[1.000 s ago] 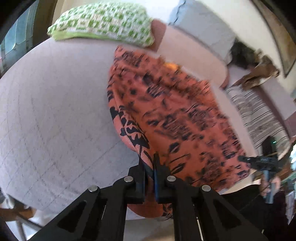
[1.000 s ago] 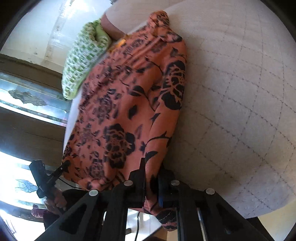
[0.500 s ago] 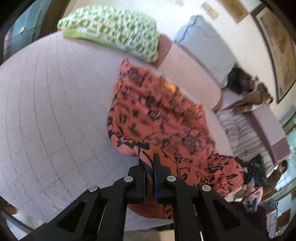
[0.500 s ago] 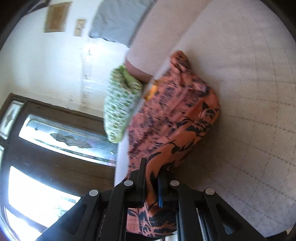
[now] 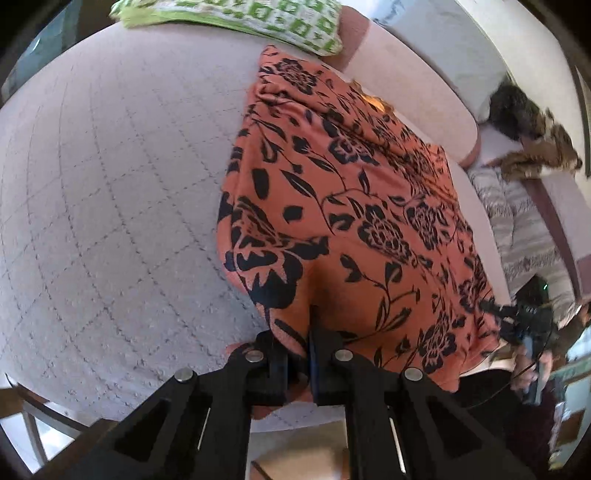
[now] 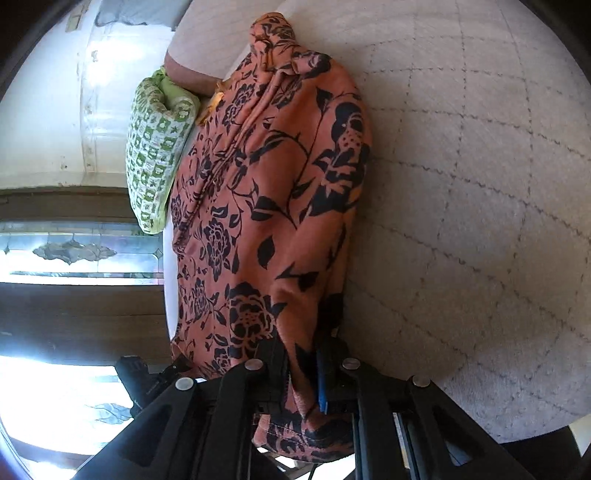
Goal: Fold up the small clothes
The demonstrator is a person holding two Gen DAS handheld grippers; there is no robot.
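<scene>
The orange floral garment (image 5: pixel 351 206) lies stretched along the quilted bed cover (image 5: pixel 110 192), its far end bunched near the green patterned pillow (image 5: pixel 258 18). Your left gripper (image 5: pixel 299 354) is clamped tight on one near corner, your right gripper (image 6: pixel 303 369) pinched on the other. Keep both corners level and the hem taut between them, then carry it evenly toward the far end so the edges meet square.
</scene>
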